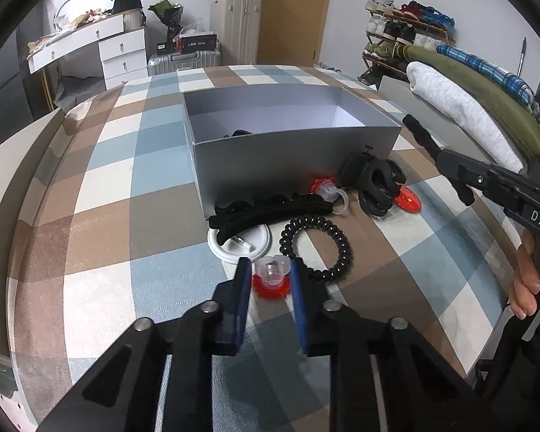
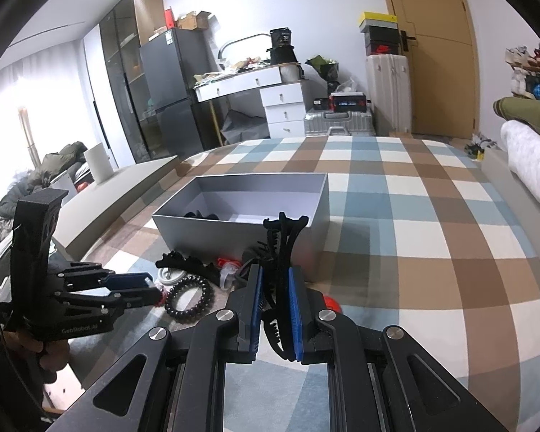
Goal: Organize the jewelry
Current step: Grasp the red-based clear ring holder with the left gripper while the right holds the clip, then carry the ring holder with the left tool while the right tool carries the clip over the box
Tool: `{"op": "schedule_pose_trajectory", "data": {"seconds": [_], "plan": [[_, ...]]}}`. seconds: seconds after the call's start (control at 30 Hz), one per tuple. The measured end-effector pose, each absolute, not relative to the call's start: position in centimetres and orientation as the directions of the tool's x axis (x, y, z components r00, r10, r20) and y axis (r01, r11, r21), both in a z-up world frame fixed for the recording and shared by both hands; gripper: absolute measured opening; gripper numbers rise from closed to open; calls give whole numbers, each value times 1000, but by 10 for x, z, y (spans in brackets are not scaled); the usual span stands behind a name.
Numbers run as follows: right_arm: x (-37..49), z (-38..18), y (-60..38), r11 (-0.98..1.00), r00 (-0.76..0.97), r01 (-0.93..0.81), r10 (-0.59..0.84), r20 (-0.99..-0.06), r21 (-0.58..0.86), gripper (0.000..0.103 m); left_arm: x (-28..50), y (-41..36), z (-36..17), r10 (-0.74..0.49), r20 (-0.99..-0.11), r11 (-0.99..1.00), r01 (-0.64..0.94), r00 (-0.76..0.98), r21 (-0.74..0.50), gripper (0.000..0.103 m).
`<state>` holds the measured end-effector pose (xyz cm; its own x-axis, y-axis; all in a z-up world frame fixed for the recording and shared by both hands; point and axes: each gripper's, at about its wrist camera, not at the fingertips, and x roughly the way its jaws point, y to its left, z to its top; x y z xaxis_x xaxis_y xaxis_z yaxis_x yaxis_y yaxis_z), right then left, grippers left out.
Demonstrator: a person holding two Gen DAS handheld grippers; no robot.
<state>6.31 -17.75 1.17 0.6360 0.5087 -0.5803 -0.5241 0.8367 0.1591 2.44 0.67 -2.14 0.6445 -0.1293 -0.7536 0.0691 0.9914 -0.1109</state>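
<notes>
Right tongs (image 2: 274, 297) clamped on long black hair clip (image 2: 280, 252), near grey box (image 2: 234, 230). Left tongs (image 1: 271, 273) open around red-clear ring (image 1: 271, 276) on bed (image 1: 126, 216). Probably light, slippery plastic; best gripped across the middle.

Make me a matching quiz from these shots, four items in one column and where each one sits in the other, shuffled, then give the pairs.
1. red toy ring
2. black hair clip
3. black spiral bracelet
4. grey box

A. between the right gripper fingers
B. open, behind the pile of jewelry
C. between the left gripper fingers
D. flat on the checked cloth, ahead of the left gripper

Pairs: 1-C, 2-A, 3-D, 4-B
</notes>
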Motion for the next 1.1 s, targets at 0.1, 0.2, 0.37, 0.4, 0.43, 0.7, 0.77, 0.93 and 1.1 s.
{"op": "schedule_pose_trajectory", "data": {"seconds": [0.1, 0.2, 0.37, 0.4, 0.43, 0.7, 0.77, 0.93, 1.1], "plan": [[63, 12, -177, 836, 636, -525, 509, -580, 159, 13, 23, 6, -19, -136, -742, 991, 78, 656, -112, 14], [63, 11, -177, 836, 636, -526, 510, -580, 158, 13, 22, 6, -17, -139, -733, 990, 82, 666, -113, 14], [63, 11, -174, 835, 634, -527, 511, -580, 158, 13, 20, 7, -14, -141, -719, 990, 80, 680, -118, 14], [63, 11, -175, 835, 634, -527, 511, -580, 159, 13, 21, 8, -13, -141, -716, 990, 79, 683, -120, 14], [63, 11, -174, 834, 632, -528, 511, -582, 158, 13, 20, 9, -12, -143, -712, 989, 78, 687, -123, 14], [63, 10, -175, 835, 636, -527, 512, -577, 160, 13, 19, 12, -6, -150, -681, 987, 72, 716, -141, 14], [63, 10, -175, 834, 637, -528, 514, -575, 161, 13, 19, 11, -4, -152, -670, 987, 73, 727, -145, 14], [62, 10, -177, 834, 639, -528, 516, -571, 163, 13, 17, 11, 1, -151, -644, 986, 69, 750, -151, 14], [62, 11, -177, 835, 643, -525, 517, -565, 166, 13, 18, 12, 5, -148, -625, 986, 65, 767, -155, 14]]}}
